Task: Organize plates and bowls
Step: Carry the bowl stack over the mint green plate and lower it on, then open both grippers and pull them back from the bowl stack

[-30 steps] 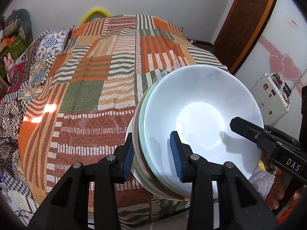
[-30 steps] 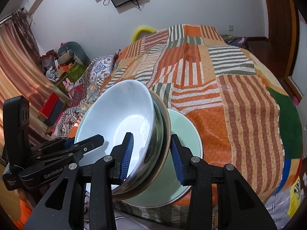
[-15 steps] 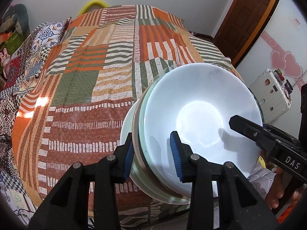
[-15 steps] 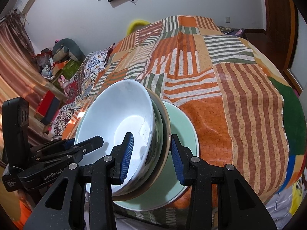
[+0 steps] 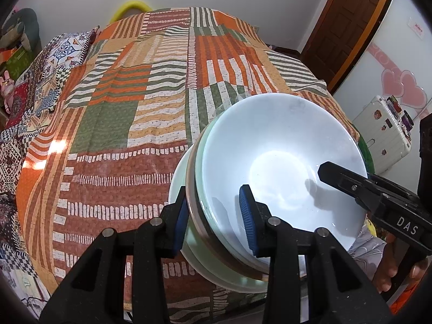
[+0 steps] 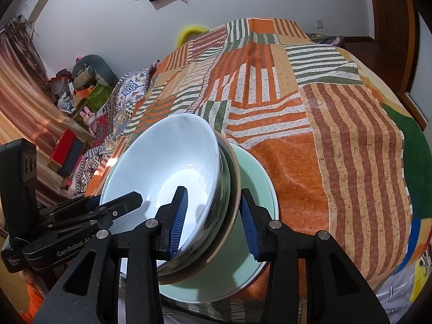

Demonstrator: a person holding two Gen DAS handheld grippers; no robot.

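Observation:
A white bowl sits nested in a steel bowl and a brown-rimmed bowl, all above a pale green plate near the bed's front edge. My left gripper is shut on the left wall of the nested bowls, one pad inside the white bowl and one outside. On the opposite wall my right gripper is shut the same way. Each gripper shows in the other's view. I cannot tell whether the plate rests on the bed.
The bed carries an orange, green and cream patchwork cover. Pillows lie at its left side. A white suitcase and a wooden door stand at the right. A person's hand holds the right gripper.

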